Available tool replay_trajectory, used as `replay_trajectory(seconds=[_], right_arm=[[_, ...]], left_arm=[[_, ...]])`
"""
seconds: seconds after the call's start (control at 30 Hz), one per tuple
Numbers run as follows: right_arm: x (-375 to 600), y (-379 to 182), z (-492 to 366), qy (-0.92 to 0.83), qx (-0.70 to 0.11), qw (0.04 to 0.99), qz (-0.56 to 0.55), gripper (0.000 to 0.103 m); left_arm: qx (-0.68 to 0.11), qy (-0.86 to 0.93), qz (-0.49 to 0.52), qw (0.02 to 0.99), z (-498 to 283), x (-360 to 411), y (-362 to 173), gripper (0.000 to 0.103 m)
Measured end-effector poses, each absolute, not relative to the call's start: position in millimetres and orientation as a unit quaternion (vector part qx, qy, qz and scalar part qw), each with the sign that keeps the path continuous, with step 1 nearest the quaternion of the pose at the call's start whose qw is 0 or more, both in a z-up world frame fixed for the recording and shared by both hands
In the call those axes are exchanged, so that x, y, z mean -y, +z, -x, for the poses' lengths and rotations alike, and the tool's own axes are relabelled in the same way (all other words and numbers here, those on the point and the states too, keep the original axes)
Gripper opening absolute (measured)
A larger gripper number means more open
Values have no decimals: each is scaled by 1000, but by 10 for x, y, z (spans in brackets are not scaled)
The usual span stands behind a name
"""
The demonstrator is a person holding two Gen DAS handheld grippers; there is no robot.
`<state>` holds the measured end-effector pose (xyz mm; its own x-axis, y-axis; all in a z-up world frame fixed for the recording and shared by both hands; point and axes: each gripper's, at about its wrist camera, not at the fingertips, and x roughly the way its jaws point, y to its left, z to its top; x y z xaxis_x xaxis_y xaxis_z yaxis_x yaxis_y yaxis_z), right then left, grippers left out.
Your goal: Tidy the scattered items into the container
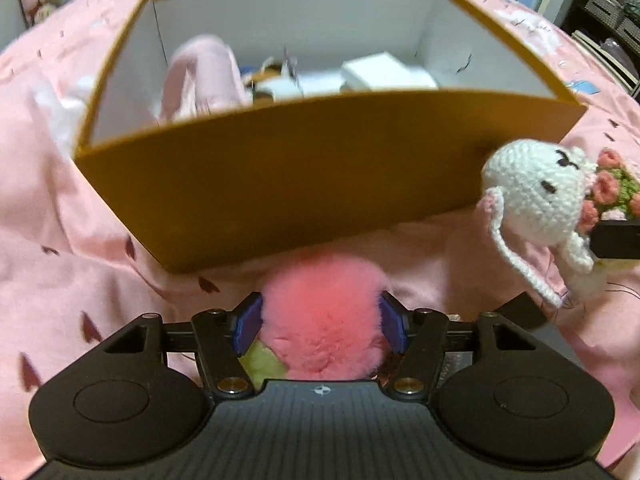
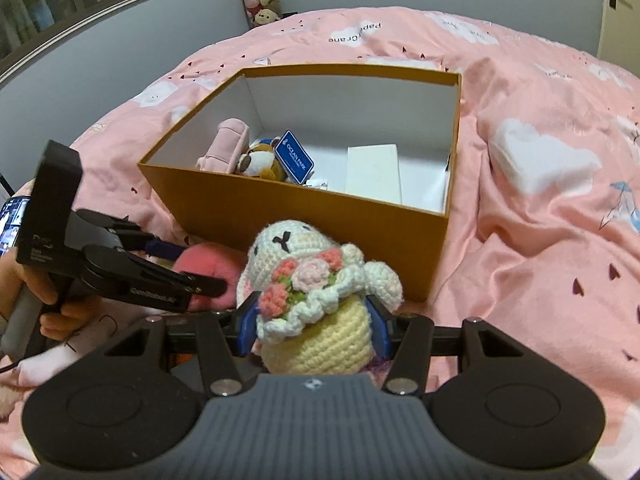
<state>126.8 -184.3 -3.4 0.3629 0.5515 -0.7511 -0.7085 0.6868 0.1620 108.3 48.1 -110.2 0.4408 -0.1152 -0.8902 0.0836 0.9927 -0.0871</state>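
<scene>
Nearest the left wrist lens, a fluffy pink pompom (image 1: 322, 316) sits clenched between the blue pads of the left gripper (image 1: 320, 326), with a scrap of pale green showing under it. This load hangs just in front of the near wall of the orange box (image 1: 304, 184), low against it. The right gripper (image 2: 312, 326) grasps a crocheted bunny (image 2: 316, 300) by its cream body, pads pressed to both sides; the bunny also hangs just in front of the box's near wall, to the right of the pompom.

Both items look ready to be dropped in. To do that well, I would raise each gripper until its load clears the near rim, carry it over the open white interior, and let go only once the toy is wholly inside the walls. The bare floor toward the right of the box seems the safest place for both. Going one at a time should keep the grippers from knocking together.

Inside the box lie a pink pouch (image 2: 226, 146), a brown and white plush (image 2: 260, 162), a blue card (image 2: 296, 156) and a white packet (image 2: 374, 178). The left view is blurred, so these are hard to read there, and the near wall hides the floor beneath them. What the green scrap belongs to cannot be told. The pink bedspread (image 2: 540, 240) lies under everything.
</scene>
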Motion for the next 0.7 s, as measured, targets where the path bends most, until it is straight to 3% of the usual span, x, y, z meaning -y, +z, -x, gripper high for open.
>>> replay_trajectory(seconds=[0.1, 0.2, 0.3, 0.7], right_arm=[[1827, -70, -1273, 385, -418, 817, 93, 57], [1824, -101, -1282, 383, -422, 817, 91, 57], [1828, -102, -1285, 381, -423, 817, 89, 57], [1933, 150, -1227, 398, -396, 825, 58, 57]], left_arm=[[-539, -51, 26, 840, -1137, -493, -1212, 70], [-550, -46, 35, 833, -1182, -504, -1297, 58], [-550, -46, 34, 833, -1159, -493, -1299, 53], [-486, -40, 54, 871, -827, -631, -825, 51]])
